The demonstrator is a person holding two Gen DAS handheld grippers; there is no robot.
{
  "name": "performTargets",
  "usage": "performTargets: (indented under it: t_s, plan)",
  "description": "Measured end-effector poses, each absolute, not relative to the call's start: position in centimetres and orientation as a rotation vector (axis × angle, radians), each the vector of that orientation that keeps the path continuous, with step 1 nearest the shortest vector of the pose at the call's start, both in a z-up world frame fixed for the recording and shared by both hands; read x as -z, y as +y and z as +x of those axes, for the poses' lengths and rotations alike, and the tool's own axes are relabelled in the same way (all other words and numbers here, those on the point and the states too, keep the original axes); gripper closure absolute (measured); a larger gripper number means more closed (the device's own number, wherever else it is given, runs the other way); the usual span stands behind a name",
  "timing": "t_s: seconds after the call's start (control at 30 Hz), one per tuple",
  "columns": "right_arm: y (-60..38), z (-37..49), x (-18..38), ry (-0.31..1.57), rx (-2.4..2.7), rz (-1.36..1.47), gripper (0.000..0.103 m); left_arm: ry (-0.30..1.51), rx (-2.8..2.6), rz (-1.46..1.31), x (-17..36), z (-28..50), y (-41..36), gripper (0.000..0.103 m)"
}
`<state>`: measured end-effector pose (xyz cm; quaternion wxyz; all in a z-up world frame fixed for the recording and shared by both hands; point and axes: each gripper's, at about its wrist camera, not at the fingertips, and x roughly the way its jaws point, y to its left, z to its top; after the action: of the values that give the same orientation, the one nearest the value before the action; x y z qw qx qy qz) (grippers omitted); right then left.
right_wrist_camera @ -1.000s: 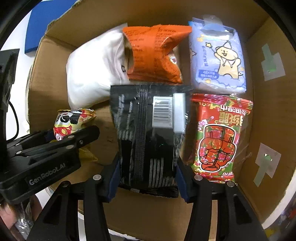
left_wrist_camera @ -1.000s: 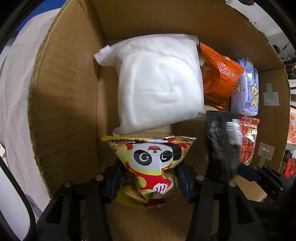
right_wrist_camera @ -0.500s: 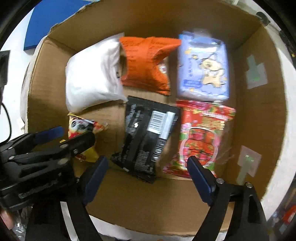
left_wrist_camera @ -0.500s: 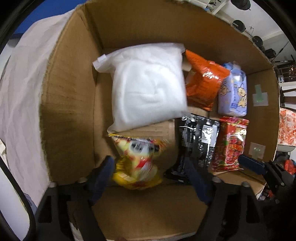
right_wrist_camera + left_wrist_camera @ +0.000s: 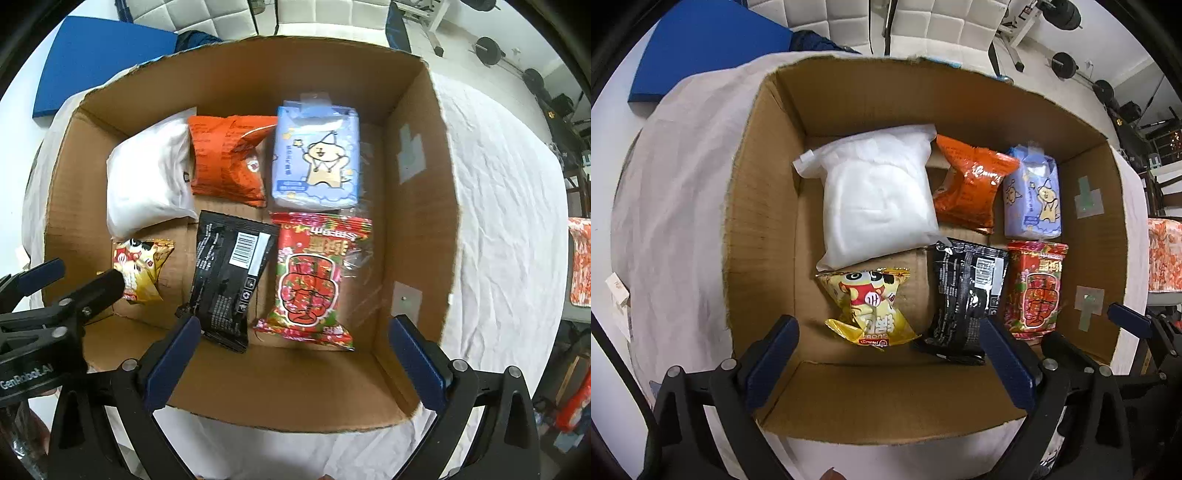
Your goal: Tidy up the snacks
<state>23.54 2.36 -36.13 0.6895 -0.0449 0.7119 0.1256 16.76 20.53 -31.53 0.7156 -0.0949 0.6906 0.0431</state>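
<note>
The open brown cardboard box [image 5: 417, 206] stands on a tabletop covered with a creased white cloth [image 5: 498, 206]. Six packets lie flat on its floor in two rows. Far row, left to right: a white plastic zip pouch [image 5: 879, 195], an orange foil snack bag [image 5: 967, 188] touching the pouch's edge, and a pale blue cartoon-printed pack [image 5: 317, 158]. Near row: a yellow foil packet with a panda face [image 5: 868, 306] just below the pouch, a black foil packet with a barcode label [image 5: 232, 273], and a red floral-printed cellophane packet [image 5: 314, 280] beside it. The left hand-held gripper [image 5: 886, 362] hovers above the near wall with its jaws spread wide and nothing between them. The right hand-held gripper [image 5: 291, 362] is likewise spread and empty, above the near wall in front of the black and red packets. Assessment: the placing step appears complete for these six items, and both tools are clear of the contents. A red patterned object [image 5: 1163, 254] lies outside the box at the right edge; whether it is a further snack cannot be told. If it is, the next move calls for carrying the right tool across to it and closing on it.
</note>
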Motion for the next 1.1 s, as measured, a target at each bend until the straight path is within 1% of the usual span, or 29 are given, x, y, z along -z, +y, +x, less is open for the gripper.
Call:
performTargets:
  t_s: [0.27, 0.43, 0.6, 0.73, 0.87, 1.1]
  plan:
    - [1.3, 22.5, 32.6, 1.555, -0.272, -0.085, 0.000, 1.461, -0.112, -0.185, 27.9, 15.8, 20.5, 0.003]
    - [0.0, 21.7, 29.3, 1.509, -0.292, -0.058, 0.000, 1.377, -0.125, -0.162, 23.0, 14.2, 20.0, 0.003]
    - [-2.3, 19.7, 23.6, 1.442, -0.332, -0.019, 0.000, 1.269, -0.152, -0.123, 17.3, 11.8, 18.5, 0.003]
    - [-4.6, 17.3, 17.9, 1.369, -0.351, -0.013, 0.000, 1.182, -0.186, -0.104, 12.3, 9.1, 17.5, 0.003]
    - [-6.7, 14.8, 13.0, 1.301, -0.335, -0.030, 0.000, 1.124, -0.190, -0.093, 8.5, 6.6, 16.5, 0.003]
    - [-9.1, 11.5, 7.7, 1.231, -0.331, -0.012, 0.000, 1.121, -0.158, -0.129, 5.1, 3.9, 15.3, 0.003]
